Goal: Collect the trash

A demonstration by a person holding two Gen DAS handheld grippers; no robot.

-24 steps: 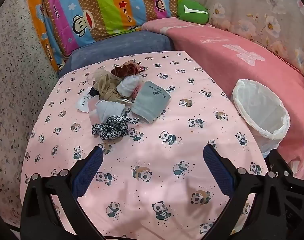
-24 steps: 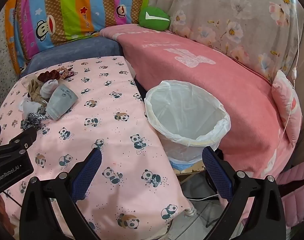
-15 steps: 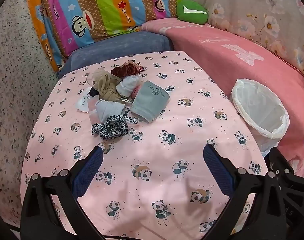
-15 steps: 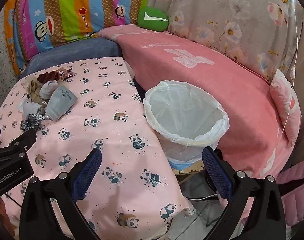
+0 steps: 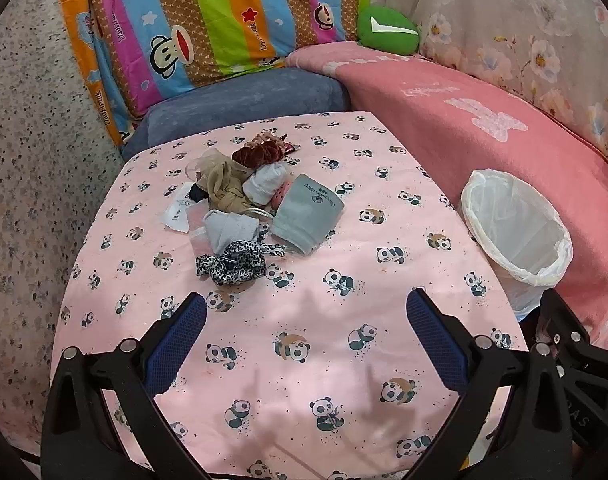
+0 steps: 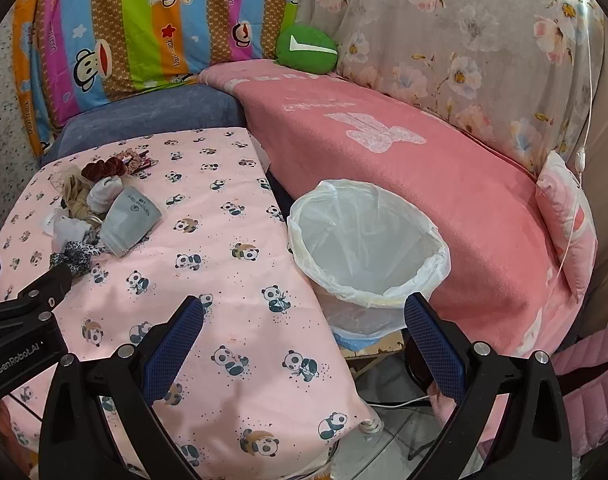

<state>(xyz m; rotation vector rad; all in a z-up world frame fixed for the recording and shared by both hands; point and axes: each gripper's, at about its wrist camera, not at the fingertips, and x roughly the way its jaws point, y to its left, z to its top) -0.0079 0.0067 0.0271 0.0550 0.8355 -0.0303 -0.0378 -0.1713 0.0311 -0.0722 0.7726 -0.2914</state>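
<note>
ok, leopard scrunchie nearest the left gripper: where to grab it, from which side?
Take the leopard scrunchie across its bunched middle, coming down from the near side with the left gripper, whose jaws stand open and empty. It lies flat at the pile's near edge with bare cloth in front. Its tail runs right toward the grey pouch, so avoid that end; the white sock touches its far side.

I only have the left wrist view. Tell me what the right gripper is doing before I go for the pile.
Observer: The right gripper is open and empty, over the table edge beside the bin.
Operator: Report what the bin stands on.
Observer: Something low, with a blue layer over a wooden edge; I cannot tell more.
Operator: Check the floor there.
Observer: A white cable runs across the tiles below the bin.
</note>
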